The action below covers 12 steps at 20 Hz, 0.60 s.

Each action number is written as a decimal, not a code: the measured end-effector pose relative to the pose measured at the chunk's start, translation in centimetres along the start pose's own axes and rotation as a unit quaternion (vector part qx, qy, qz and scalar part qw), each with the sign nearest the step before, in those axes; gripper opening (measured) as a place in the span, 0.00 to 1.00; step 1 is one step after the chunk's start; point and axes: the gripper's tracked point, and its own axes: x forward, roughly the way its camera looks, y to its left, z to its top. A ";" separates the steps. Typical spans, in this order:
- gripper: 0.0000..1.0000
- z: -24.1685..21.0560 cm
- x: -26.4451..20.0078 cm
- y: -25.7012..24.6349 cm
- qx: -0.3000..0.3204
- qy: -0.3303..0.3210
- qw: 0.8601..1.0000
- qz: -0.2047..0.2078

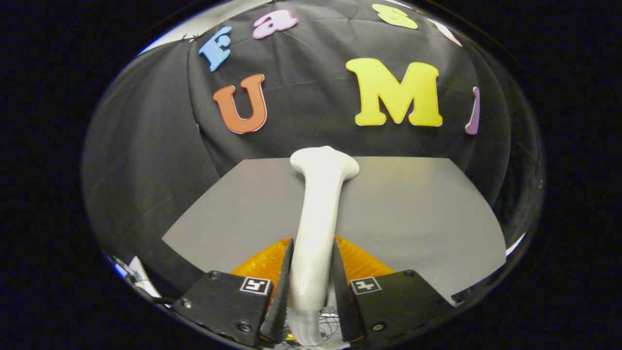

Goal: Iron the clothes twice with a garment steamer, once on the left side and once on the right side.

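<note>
We're gripping the white garment steamer [318, 214] with the gripper [311, 284], both fingers pressing its handle, head pointing out over the grey table [413, 209]. The orange garment [362, 262] is lying just under the fingers, so we're probably wanting slow, flat, steady passes.

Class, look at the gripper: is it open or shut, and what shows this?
Shut on the steamer. The gripper has both black fingers pressed against the white handle's sides, above the orange cloth.
</note>
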 end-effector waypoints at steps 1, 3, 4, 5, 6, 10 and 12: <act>0.44 -0.1 0.1 0.2 0.000 0.003 1.000 0.010; 0.38 -0.1 -0.2 -0.1 -0.009 -0.002 1.000 0.006; 0.37 -0.2 -1.1 -0.8 -0.014 -0.010 1.000 -0.003; 0.37 -0.2 -1.7 -1.3 -0.020 -0.018 1.000 -0.008; 0.36 -0.3 -2.3 -1.3 -0.023 -0.026 0.999 -0.010; 0.36 0.0 -6.3 -2.9 -0.039 -0.055 0.998 -0.019; 0.36 0.5 -9.1 -4.0 -0.041 -0.075 0.996 -0.024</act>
